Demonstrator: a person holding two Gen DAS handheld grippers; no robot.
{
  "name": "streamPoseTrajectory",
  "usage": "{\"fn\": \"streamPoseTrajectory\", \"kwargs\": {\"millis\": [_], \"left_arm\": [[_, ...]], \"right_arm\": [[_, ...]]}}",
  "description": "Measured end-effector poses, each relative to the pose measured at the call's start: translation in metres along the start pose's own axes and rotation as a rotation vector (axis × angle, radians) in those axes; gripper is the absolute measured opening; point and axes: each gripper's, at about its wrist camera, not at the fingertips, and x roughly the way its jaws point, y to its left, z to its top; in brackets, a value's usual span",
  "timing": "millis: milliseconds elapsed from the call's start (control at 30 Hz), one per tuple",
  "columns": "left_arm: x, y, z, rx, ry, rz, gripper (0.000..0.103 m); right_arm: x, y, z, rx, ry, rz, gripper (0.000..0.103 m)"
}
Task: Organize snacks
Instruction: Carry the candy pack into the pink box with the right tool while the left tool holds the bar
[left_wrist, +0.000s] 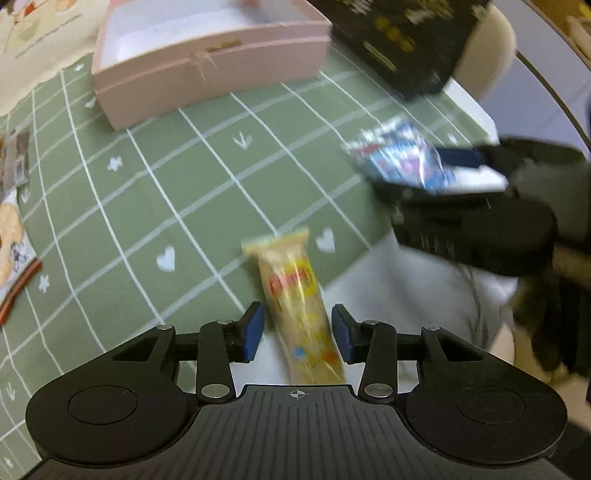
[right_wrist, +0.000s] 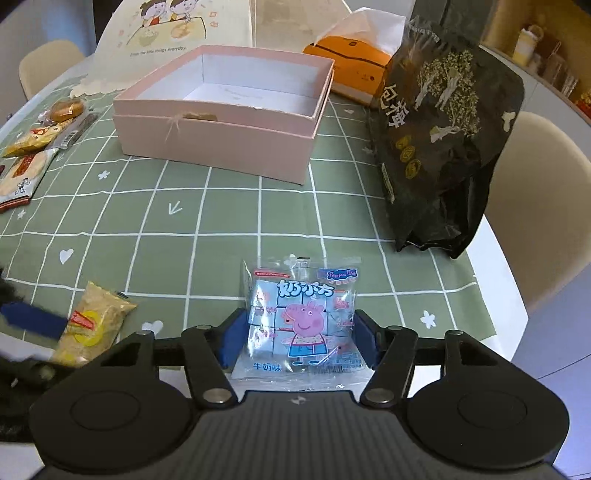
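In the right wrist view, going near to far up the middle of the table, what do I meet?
Right gripper, its pads at the sides of the blue snack packet → bare green tablecloth → open pink box → orange tissue box at the far edge.

Blue cartoon-pig snack packet (right_wrist: 301, 321) and yellow snack bar (left_wrist: 299, 314) lie flat near pink box (right_wrist: 225, 122).

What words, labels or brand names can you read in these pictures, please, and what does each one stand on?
"Peppa Pig", "奶小方", "牛奶味": blue snack packet between the right gripper's pads.
"包莓": black bag, in gold; its other print is too small.
"...little things everyday.": cartoon sheet behind the pink box; first word unclear.
Yellow snack bar: red label too blurred.
Left-edge packets: unreadable.
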Motion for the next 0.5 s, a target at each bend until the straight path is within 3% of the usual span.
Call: {"fn": "streamPoseTrajectory", "kwargs": {"millis": [100,200,333,433,500], "left_arm": [[-0.004,0.004,-0.008,-0.010,-0.003,-0.060,0.037],[-0.011,0.007,-0.010,-0.016,-0.064,-0.093,0.031],[-0.044,0.028,0.003,-0.044,-0.216,-0.095,0.029],[-0.076,0.048,0.029,-0.087,-0.354,-0.119,0.012],[-0.102,0.060,0.057,-0.089,-0.469,-0.086,0.013]], "right_arm": [[-0.001,-0.002,0.000,0.021,0.014,0.011,0.060],[-0.008,-0.010,0.005,0.074,0.019,0.055,0.059],[-0.033,-0.024,0.029,0.130,-0.046,0.112,0.059],[-0.058,-0.033,0.069,0.135,-0.146,0.132,0.059],[-0.068,-0.036,0.106,0.127,-0.205,0.113,0.059]]}}
